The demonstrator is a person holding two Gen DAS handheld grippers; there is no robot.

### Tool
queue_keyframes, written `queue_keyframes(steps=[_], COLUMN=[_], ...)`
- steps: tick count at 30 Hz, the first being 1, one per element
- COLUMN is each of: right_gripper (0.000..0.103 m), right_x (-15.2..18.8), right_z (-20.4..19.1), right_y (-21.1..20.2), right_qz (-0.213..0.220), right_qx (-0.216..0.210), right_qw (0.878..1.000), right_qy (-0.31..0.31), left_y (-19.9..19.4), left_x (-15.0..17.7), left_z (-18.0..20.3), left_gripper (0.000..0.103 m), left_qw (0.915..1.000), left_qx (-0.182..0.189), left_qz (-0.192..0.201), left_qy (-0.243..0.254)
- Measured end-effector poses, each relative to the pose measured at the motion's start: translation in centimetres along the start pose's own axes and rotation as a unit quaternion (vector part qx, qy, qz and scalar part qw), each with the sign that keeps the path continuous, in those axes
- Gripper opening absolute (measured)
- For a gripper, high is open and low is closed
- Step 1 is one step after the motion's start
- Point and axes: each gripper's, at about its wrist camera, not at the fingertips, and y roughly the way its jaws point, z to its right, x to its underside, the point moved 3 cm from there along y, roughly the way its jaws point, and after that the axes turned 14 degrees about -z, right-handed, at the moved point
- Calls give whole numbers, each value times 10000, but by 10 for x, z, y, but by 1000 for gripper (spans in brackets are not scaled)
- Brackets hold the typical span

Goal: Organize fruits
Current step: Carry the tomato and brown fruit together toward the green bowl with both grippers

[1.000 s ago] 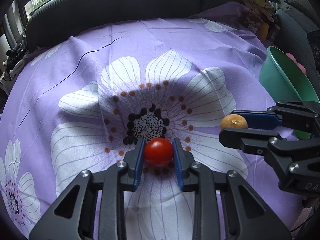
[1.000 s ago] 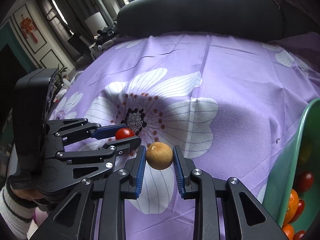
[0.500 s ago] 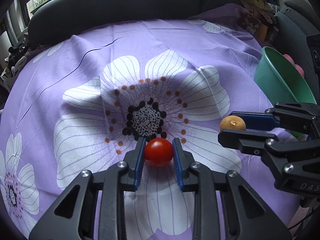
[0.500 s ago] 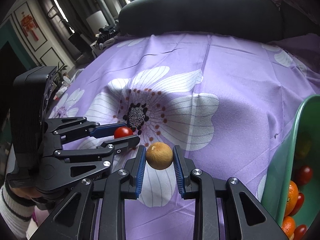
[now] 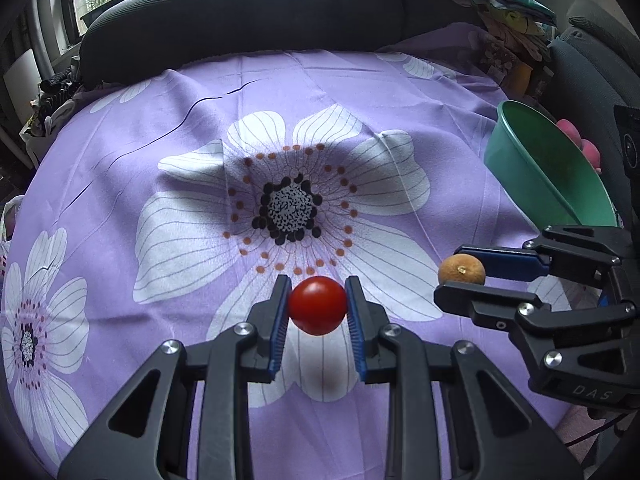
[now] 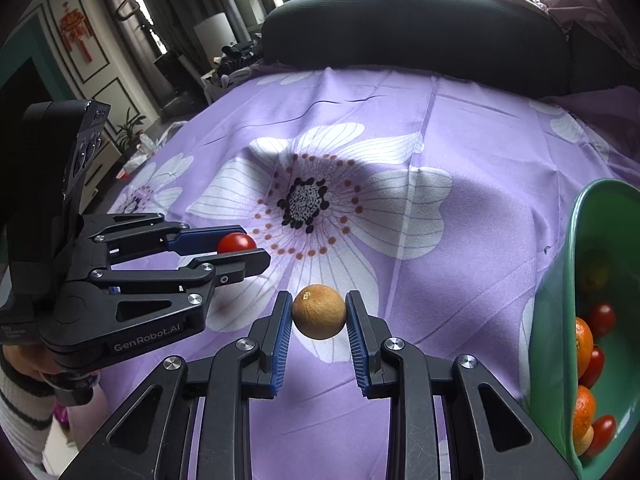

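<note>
Lifted higher off the cloth (image 5: 168, 128) than 1 s ago, both tools, each with its fruit; more of the bowl's inside visible now in the right view.

Left tool (image 5: 318, 306) clamped on the tomato (image 5: 318, 305), blue pads pressing its 2 sides, fruit hanging clear above the flower print with a soft shadow beneath. Right tool (image 6: 319, 317) clamped likewise on the brown fruit (image 6: 319, 317), also held off the cloth. Bowl (image 6: 560, 280) at the right edge, tilted in the view, already holding tomatoes and oranges (image 6: 583, 344).

Handling, as a judgement: tomato light, smooth and thin-skinned, so likely slippery and easy to bruise; best pinched gently across its widest part, as now. Brown fruit light too, with a dry, rough-looking skin, probably firmer and less prone to slip; same hold across the middle. Neither likely to survive a hard squeeze or a long drop.

Pose: both tools roughly level, pointing forward over the bed, side by side and near each other, left one slightly ahead in the right view. Sleeved wrist (image 6: 20, 400) just visible under the left tool. Bowl lying to the right of both, nearer the right tool, so probably first in line for a drop.
</note>
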Motion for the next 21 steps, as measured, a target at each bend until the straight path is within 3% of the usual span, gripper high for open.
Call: queue_keyframes(steps=[21], right_gripper=[29], right_x=[49], right_z=[-21], right_y=[-23], right_qz=[79], right_qx=[-1], right_qw=[10000], right_qy=[-54], left_y=[-36], left_x=[49], left_z=[26], left_gripper=[27], left_qw=[9996], left_qx=[-71], left_qz=[253], left_qy=[-141])
